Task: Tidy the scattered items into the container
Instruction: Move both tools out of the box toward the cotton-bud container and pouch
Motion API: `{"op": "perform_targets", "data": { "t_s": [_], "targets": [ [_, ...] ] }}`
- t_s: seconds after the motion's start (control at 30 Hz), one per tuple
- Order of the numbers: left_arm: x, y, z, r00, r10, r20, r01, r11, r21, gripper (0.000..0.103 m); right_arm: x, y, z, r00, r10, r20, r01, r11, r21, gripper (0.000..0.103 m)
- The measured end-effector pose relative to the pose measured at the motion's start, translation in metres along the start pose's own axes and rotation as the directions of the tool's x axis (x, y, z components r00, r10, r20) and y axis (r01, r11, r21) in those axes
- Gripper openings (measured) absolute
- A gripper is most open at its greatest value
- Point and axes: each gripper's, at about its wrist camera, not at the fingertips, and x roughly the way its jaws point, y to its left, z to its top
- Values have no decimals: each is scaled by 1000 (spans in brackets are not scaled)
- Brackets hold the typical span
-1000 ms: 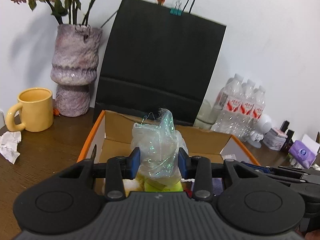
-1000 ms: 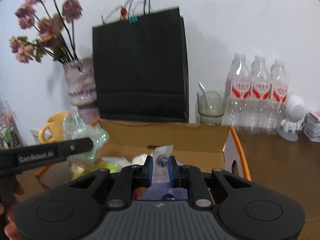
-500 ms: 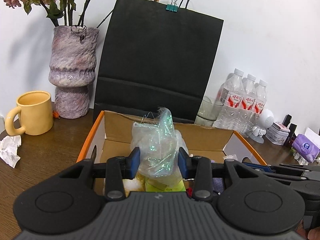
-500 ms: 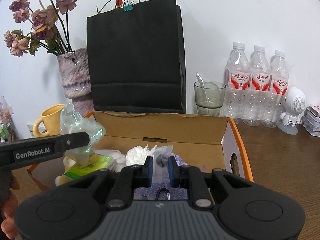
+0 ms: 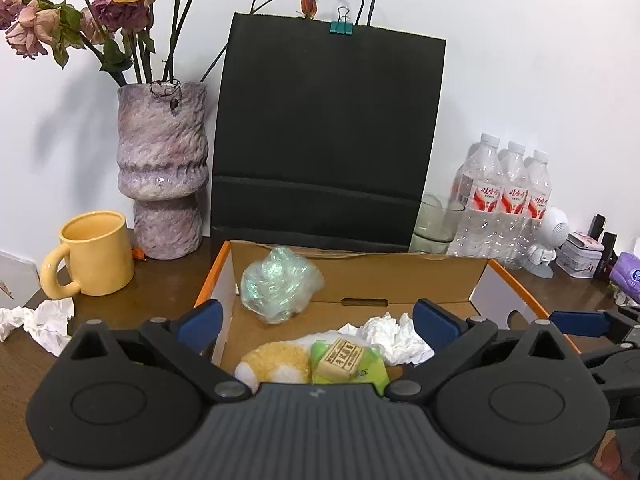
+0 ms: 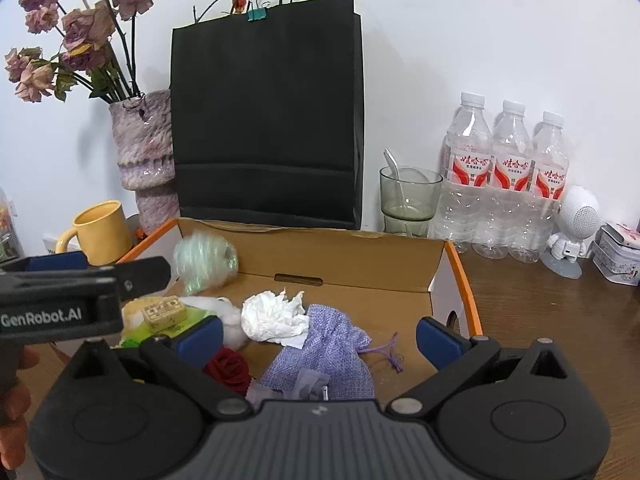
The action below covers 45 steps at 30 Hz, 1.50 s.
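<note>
I have both sets of fingers spread wide and holding nothing: the left gripper [image 5: 316, 318] and the right gripper [image 6: 318, 334] both hang over the near side of the box [image 6: 464, 276]. That makes sense if each has just let go over the open top, so things drop in rather than get pushed. The film wad [image 5: 278, 286] sits at the box's far-left corner, against the back wall. The tissue [image 6: 276, 316] lies mid-box, touching the purple pouch [image 6: 324, 350] at the near side, with a grey wrapper [image 6: 304, 386] on the pouch's near end and a red rose [image 6: 228, 366] just left of it. The tile [image 5: 340, 356] rests on a green pack by the left wall.

One more tissue [image 5: 40, 322] lies on the bench left of the box, near the mug [image 5: 94, 254]. I judge that my next target. The room there is tight: mug behind, box wall to the right, bench edge close. The right side of the bench is open.
</note>
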Motion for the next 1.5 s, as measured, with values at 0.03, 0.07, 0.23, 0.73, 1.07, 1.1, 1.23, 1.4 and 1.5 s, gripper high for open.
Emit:
{"op": "perform_targets", "data": {
  "t_s": [0.03, 0.07, 0.23, 0.73, 1.07, 1.1, 1.23, 1.4, 1.5],
  "targets": [
    [0, 0, 0, 1000, 1, -2, -1, 1000, -1, 103, 0, 0, 0, 1000, 0, -1, 0, 1000, 1, 103],
    [0, 1, 0, 1000, 2, -2, -2, 1000, -2, 103, 0, 0, 0, 1000, 0, -1, 0, 1000, 2, 103],
    [0, 1, 0, 1000, 2, -3, -2, 1000, -4, 103, 0, 0, 0, 1000, -2, -1, 2, 1000, 2, 103],
    [1, -1, -1, 1000, 1, -8, -1, 1000, 3, 103, 1, 0, -1, 1000, -1, -6, 1, 1000, -1, 103],
    [-11, 4, -4, 1000, 11, 4, -11, 1000, -13, 103, -5, 1, 0, 1000, -6, 6, 6, 1000, -2, 103],
    [-16, 6, -5, 1000, 16, 10, -16, 1000, -17, 103, -9, 2, 0, 1000, -5, 11, 5, 1000, -2, 103],
    [-39, 19, -11, 999, 37, 29, -36, 999, -36, 103, -25, 7, -6, 1000, 0, 26, 0, 1000, -2, 103],
    [-66, 37, -26, 997, 69, 21, -68, 996, -52, 103, -46, 10, -24, 1000, -9, 14, 9, 1000, -7, 103],
    [-79, 46, -36, 996, 87, 9, -86, 994, -61, 103, -58, 11, -37, 1000, -18, 1, 18, 1000, -4, 103]
  ]
}}
